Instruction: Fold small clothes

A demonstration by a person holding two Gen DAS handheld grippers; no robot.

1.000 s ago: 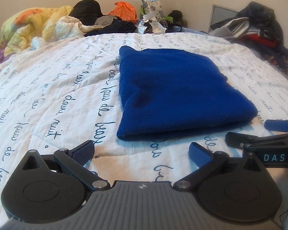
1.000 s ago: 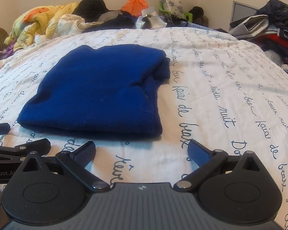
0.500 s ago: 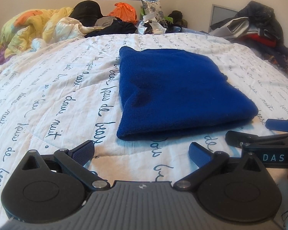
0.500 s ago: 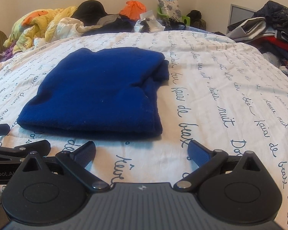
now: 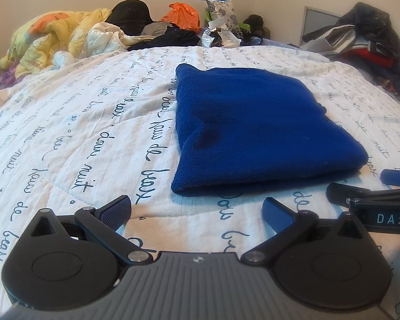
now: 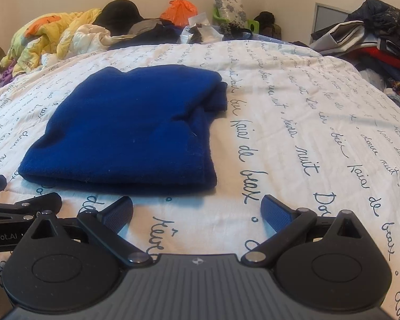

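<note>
A folded blue knit garment (image 5: 256,128) lies flat on the white quilt with dark script (image 5: 80,133); it also shows in the right wrist view (image 6: 136,130). My left gripper (image 5: 197,210) is open and empty, just short of the garment's near edge. My right gripper (image 6: 197,210) is open and empty, also just short of the near edge, towards its right corner. Each gripper shows at the edge of the other's view: the right one (image 5: 381,194) and the left one (image 6: 10,200).
A yellow and orange blanket (image 5: 53,37) and a heap of clothes and bags (image 5: 184,21) lie along the far side of the bed. More piled clothes (image 5: 365,42) sit at the right. White quilt (image 6: 320,122) stretches right of the garment.
Both grippers have drawn back very slightly and tilted, so the garment sits a little lower in view. The garment has not moved. Both stay open.
</note>
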